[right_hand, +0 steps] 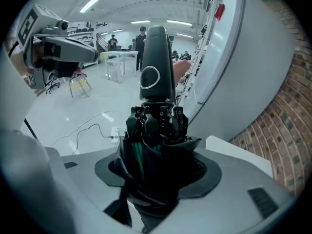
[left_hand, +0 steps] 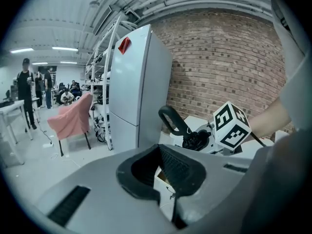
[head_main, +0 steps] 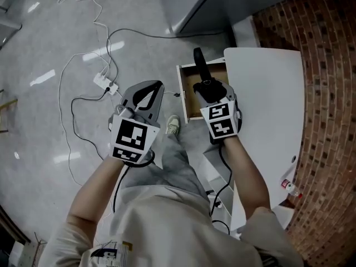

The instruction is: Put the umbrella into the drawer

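My right gripper (head_main: 210, 89) is shut on a folded black umbrella (head_main: 201, 74), whose handle sticks out past the jaws over an open drawer (head_main: 190, 93). The drawer has a white front and a bare brown inside, and juts from a white cabinet (head_main: 267, 93). In the right gripper view the umbrella (right_hand: 156, 126) fills the hollow between the pads. My left gripper (head_main: 158, 88) hangs left of the drawer, shut and holding nothing. In the left gripper view the umbrella handle (left_hand: 171, 121) and the drawer corner (left_hand: 163, 182) show beyond its jaws.
A power strip (head_main: 104, 82) with long cables lies on the grey floor to the left. A brick wall (head_main: 328, 93) runs along the right, with a bottle (head_main: 290, 187) at its foot. A tall white fridge (left_hand: 139, 87) stands behind the drawer. My shoe (head_main: 173, 124) is below the drawer front.
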Demonstrator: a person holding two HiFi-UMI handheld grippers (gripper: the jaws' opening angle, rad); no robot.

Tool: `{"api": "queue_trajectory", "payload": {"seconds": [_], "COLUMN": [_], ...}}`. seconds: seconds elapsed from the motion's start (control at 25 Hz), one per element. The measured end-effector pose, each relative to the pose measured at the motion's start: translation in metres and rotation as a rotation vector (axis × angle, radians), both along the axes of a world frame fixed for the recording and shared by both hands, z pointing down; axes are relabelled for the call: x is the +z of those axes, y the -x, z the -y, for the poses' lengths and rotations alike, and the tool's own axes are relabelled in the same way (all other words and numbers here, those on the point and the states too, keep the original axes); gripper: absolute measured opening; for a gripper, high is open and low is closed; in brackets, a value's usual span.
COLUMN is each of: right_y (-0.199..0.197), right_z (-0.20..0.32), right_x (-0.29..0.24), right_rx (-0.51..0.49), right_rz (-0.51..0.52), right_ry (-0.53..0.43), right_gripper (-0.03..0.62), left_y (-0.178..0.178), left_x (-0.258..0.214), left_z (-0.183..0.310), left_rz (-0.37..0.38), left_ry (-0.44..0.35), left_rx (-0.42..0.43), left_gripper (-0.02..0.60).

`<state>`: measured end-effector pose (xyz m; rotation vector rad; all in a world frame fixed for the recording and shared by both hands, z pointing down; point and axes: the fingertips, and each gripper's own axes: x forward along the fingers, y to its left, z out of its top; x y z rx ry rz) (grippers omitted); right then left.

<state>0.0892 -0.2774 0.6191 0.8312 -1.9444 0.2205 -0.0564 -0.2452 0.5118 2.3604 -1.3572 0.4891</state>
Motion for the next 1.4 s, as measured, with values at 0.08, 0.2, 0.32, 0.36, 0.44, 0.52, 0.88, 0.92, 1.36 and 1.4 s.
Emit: {"api": "queue_trajectory", "payload": {"seconds": [0.08,0.2,0.32,0.36,0.44,0.52,0.88,0.92,1.36,1.4], "right_y": [-0.004,-0.009,-0.012,-0.013,-0.016,-0.018,-0.033,-0.035,-0.059,-0.06], "right_z": [0.003,0.007,0.014,0.015,0.017,0.017,0.015,0.015,0.014,0.013], "right_x": [0.027,0.064,0.099,0.111,0.135,0.157,0.242,0.25,0.305,0.307], "right_rx": [-0.016,-0.024,-0.042,-0.048,-0.059,-0.066,-0.089,-0.091,-0.098,-0.098], "right_rz": [-0.02,-0.053,-0.097,-0.114,-0.142,-0.162,-0.255,-0.268,-0.401,-0.413], "right_ry": [0.036,0.086,0.115,0.126,0.157,0.198,0.325,0.336,0.395,0.4], "right_gripper": [0.264,0.263,0.264,0.264,0.264,0.264,0.264,0.264,0.264,0.264], "left_y": [-0.005,-0.011,-0.015,-0.016,-0.018,-0.018,-0.006,-0.008,-0.04,-0.042], "left_x": [0.02,0.048,0.074,0.083,0.1,0.116,0.184,0.189,0.228,0.23], "left_z": [0.003,0.008,0.015,0.017,0.019,0.022,0.038,0.038,0.036,0.037], "left_rz": [0.0,0.009,0.019,0.021,0.019,0.017,-0.013,-0.014,-0.05,-0.053], "left_ry": [0.028,0.061,0.083,0.093,0.115,0.134,0.219,0.224,0.262,0.264], "left_rx": [-0.015,-0.024,-0.023,-0.024,-0.027,-0.03,-0.102,-0.099,-0.029,-0.027], "left_gripper": [0.008,0.008,0.008,0.008,0.008,0.008,0.008,0.008,0.008,0.008]}}
